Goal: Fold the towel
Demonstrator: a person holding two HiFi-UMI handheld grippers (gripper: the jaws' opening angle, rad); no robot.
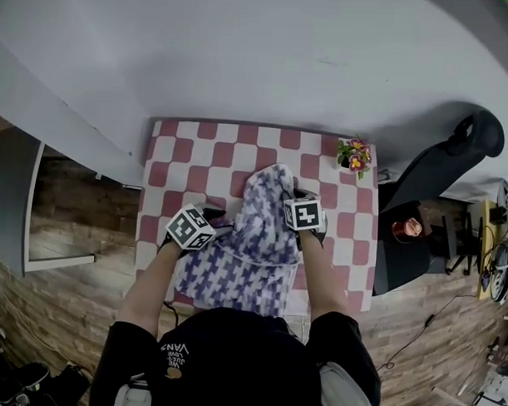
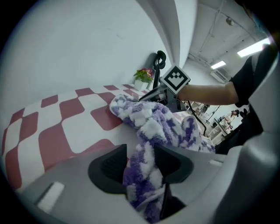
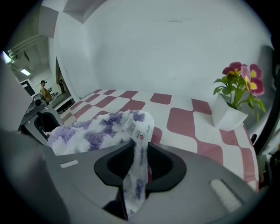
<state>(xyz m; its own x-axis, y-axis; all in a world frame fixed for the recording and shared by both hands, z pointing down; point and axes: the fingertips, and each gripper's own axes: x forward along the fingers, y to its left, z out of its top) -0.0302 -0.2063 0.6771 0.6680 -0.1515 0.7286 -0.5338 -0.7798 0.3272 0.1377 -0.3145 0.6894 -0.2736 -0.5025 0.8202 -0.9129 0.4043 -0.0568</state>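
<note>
over the table [image 1: 239, 143], left claw [image 2: 141, 164] and right claw [image 3: 139, 164] clamp the towel [image 1: 253, 240].

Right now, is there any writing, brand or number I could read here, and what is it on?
"VANS": on the person's black shirt, upside down; smaller words beside it unreadable.
Tag on the towel: print too small to read.
Marker cubes: square patterns only, no words.
</note>
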